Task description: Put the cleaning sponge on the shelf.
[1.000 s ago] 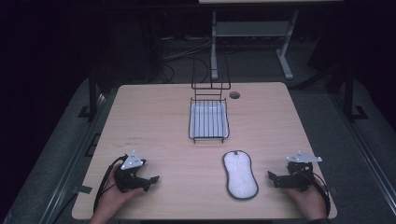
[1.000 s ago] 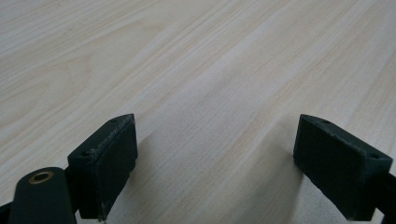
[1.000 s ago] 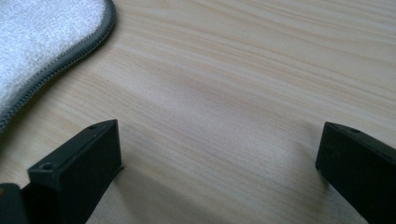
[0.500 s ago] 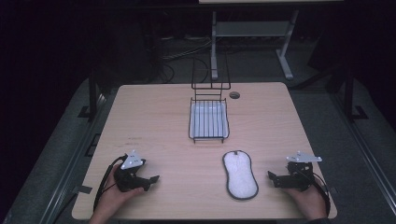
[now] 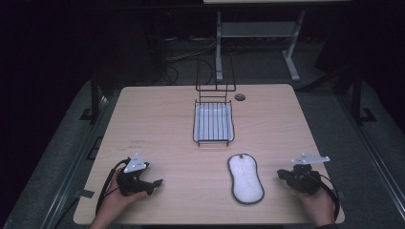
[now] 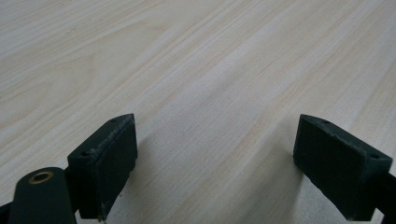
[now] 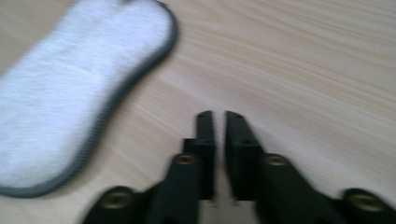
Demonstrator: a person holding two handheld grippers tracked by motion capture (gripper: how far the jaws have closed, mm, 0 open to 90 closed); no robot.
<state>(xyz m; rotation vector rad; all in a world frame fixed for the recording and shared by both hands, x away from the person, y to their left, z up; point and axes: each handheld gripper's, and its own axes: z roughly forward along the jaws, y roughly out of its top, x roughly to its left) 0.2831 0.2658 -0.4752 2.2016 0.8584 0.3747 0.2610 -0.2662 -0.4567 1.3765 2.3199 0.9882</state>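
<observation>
The right gripper (image 7: 219,116), jaws just snapped together on nothing, rests beside the pad (image 5: 245,179) on the counter (image 5: 157,119); the left gripper (image 5: 148,183) gapes empty. Pad untouched, rack (image 5: 213,123) beyond; work barely begun.

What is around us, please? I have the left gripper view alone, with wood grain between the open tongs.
Observer: A white pad with a dark border lies flat, right of centre.
Operator: Are the right tongs on it?
Observer: No. The right tongs have just been closing with nothing between them, beside the pad.
Operator: Is there anything further back?
Observer: A black wire rack stands behind the pad.
</observation>
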